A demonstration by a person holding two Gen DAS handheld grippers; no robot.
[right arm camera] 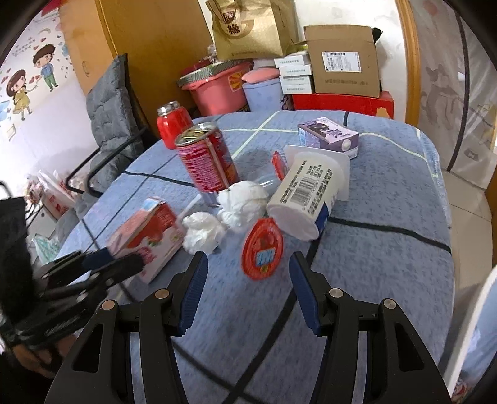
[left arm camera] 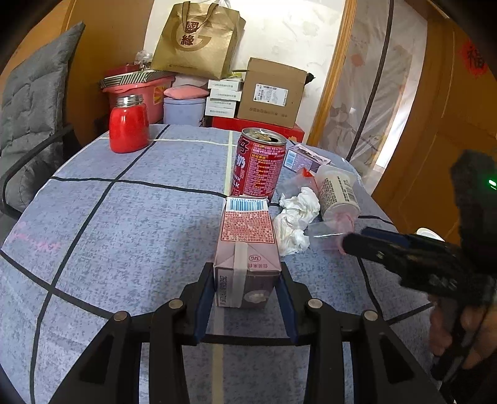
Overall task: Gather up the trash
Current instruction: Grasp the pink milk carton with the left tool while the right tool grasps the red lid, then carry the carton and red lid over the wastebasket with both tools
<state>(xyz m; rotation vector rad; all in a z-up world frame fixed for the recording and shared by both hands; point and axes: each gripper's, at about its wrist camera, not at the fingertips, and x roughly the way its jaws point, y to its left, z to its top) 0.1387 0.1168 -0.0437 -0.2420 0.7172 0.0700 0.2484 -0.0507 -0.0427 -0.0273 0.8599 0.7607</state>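
Observation:
On the blue checked tablecloth [left arm camera: 124, 223] lies trash. A pink milk carton [left arm camera: 247, 248] lies between the pads of my left gripper [left arm camera: 247, 276], which is closed on its sides; the carton [right arm camera: 146, 239] rests on the table. Behind it stand a red drink can [left arm camera: 259, 163], crumpled white tissues [left arm camera: 295, 220] and a tipped white yogurt cup [left arm camera: 337, 194]. My right gripper [right arm camera: 248, 270] is open, its fingers on either side of a red foil lid [right arm camera: 262, 248], just before the yogurt cup [right arm camera: 306, 194] and tissues [right arm camera: 223, 214].
A red jar [left arm camera: 129, 124] stands at the table's far left. A small purple carton [right arm camera: 329, 135] lies at the far side. A grey-cushioned chair [right arm camera: 108, 118] stands left of the table. Boxes, a pink bin [right arm camera: 217, 90] and a paper bag [right arm camera: 251, 28] are stacked behind.

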